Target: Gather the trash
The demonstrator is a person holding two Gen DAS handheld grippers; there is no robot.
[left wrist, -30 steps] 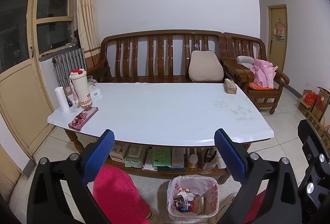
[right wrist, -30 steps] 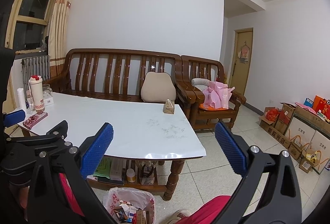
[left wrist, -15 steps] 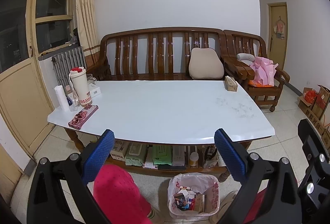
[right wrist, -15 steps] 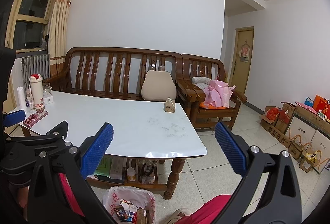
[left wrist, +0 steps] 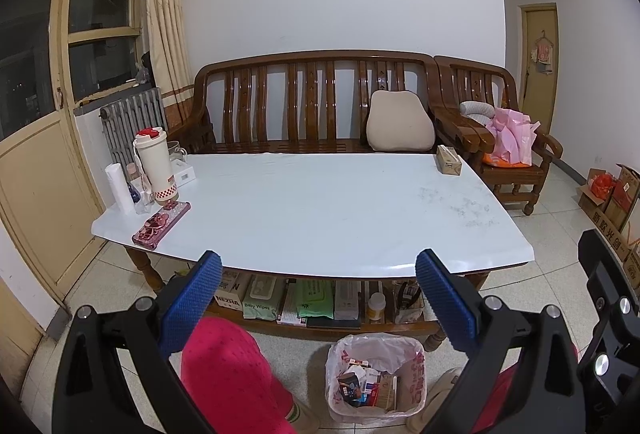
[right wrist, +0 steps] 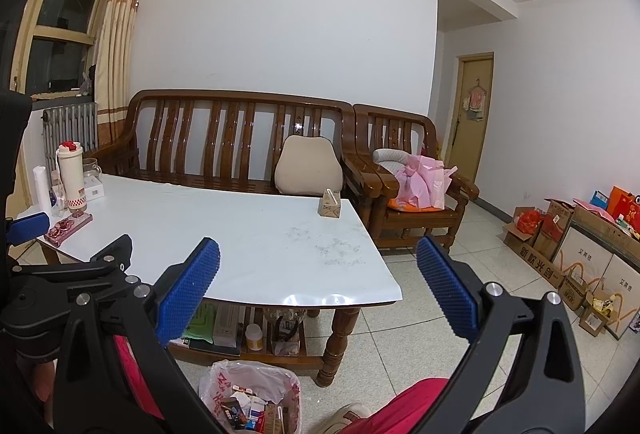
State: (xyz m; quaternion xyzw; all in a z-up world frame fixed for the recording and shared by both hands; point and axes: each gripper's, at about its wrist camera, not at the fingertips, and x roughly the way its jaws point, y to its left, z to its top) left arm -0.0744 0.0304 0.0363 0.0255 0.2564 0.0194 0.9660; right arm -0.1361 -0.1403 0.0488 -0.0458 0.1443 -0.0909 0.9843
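Lettering legible under the table: "Baby Wipes" on a pale green pack and "NEXHA" on a box, both on the lower shelf; red print on the trash bin liner cannot be read. Trash bin, filled with packets and cartons, stands on the floor at 6 o'clock of the table, between the person's knees. Left tool and right tool held level facing the table, blue pads spread wide apart, nothing between them.

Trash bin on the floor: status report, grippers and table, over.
Left gripper open, empty. Right gripper open, empty. White-bagged trash bin holds small boxes. Small tan carton on white table, untouched.
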